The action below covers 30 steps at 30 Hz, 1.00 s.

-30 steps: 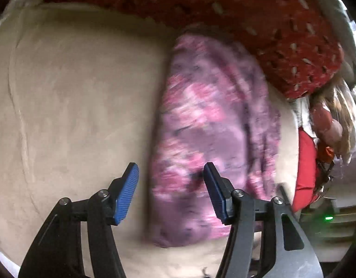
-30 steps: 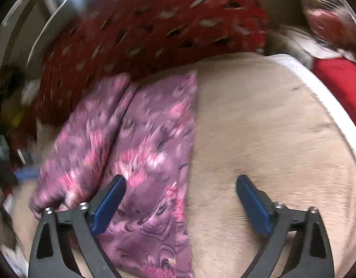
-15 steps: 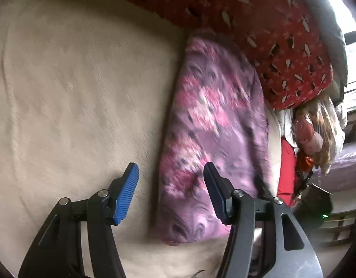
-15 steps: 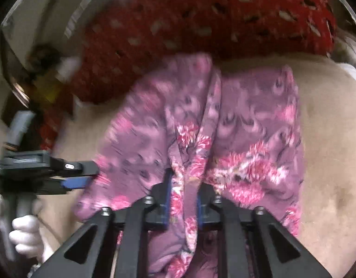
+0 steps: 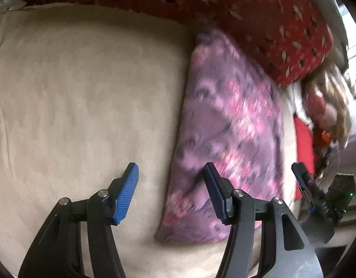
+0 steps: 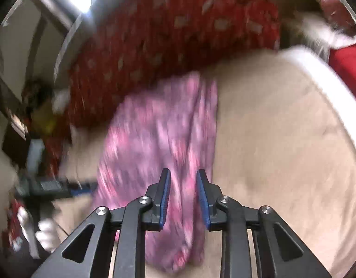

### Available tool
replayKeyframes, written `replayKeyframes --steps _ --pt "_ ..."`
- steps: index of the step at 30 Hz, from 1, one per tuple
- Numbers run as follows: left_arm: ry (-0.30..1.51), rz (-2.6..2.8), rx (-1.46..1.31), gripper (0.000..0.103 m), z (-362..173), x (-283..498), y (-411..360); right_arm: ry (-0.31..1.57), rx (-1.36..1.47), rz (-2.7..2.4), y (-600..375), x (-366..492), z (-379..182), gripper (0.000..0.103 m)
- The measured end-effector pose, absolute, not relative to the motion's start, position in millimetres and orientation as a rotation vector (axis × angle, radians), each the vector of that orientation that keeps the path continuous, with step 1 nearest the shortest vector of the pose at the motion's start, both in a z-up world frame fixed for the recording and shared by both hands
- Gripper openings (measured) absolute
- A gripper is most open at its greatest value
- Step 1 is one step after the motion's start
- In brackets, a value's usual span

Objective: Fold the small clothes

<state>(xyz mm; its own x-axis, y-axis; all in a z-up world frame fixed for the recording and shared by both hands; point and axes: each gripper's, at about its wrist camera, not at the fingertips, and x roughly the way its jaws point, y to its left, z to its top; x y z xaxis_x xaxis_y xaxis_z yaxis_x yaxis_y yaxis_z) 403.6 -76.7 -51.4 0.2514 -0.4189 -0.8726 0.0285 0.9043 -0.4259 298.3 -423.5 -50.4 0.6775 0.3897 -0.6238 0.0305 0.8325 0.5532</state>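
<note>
A small purple garment with pink flowers [image 5: 226, 139] lies folded lengthwise on a beige bed cover [image 5: 85, 92], its far end against a red patterned pillow [image 5: 259, 11]. My left gripper [image 5: 171, 192] is open and empty, over the garment's left edge. In the right wrist view the garment [image 6: 159, 139] runs between the pads of my right gripper [image 6: 182, 199], which stand partly apart with cloth between them; the view is blurred. The right gripper also shows at the right edge of the left wrist view [image 5: 310, 192].
The red pillow [image 6: 166, 46] lies along the back of the bed. Cluttered clothes and a red item [image 5: 304, 148] sit off the bed's right side. The left gripper and a white-gloved hand [image 6: 46, 229] show at the left of the right wrist view.
My right gripper closed from wide open onto the garment's middle, and its pads now stand a little wider apart than half a second ago. The left gripper stayed open near the garment's left edge.
</note>
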Motion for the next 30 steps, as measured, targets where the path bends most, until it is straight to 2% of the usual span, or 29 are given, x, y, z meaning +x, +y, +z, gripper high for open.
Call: replayKeyframes --steps 1,3,6,9,10,12,13,16,20,23,30 --pt "1.286 -0.31 -0.372 0.057 -49.0 408.9 -77.2 0.786 0.592 0.204 -427.4 301.8 -47.5 0.046" --pt "1.284 -0.312 -0.398 0.057 -46.7 420.0 -83.0 0.767 0.635 0.157 -429.4 326.4 -43.9 0.05" --pt "1.281 -0.311 -0.366 0.057 -49.0 430.4 -102.8 0.813 0.607 0.135 -411.1 360.3 -50.4 0.05" --pt "1.297 -0.275 -0.304 0.069 -62.7 439.7 -122.3 0.806 0.565 0.124 -410.5 374.4 -51.5 0.049" --pt "1.308 -0.26 -0.297 0.073 -70.0 441.3 -125.6 0.809 0.518 0.107 -404.3 381.9 -57.5 0.043" --pt "1.3 -0.258 -0.302 0.078 -75.6 442.6 -128.9 0.918 0.409 0.054 -403.5 393.3 -77.0 0.044" --pt "1.291 -0.259 -0.291 0.078 -73.1 441.1 -130.2 0.966 0.41 0.072 -404.4 399.4 -90.7 0.043" --pt "1.276 -0.278 -0.253 0.078 -70.3 437.0 -133.4 0.915 0.491 0.062 -422.5 394.0 -80.2 0.039" --pt "1.247 -0.267 -0.246 0.08 -71.1 431.2 -136.6 0.806 0.55 0.124 -433.8 371.6 -66.5 0.042" --pt "1.24 -0.257 -0.212 0.081 -70.2 429.3 -142.0 0.937 0.441 0.108 -423.9 374.0 -87.2 0.046" --pt "1.248 -0.251 -0.21 0.082 -70.1 426.6 -138.3 0.775 0.515 0.197 -420.7 349.6 -51.6 0.047"
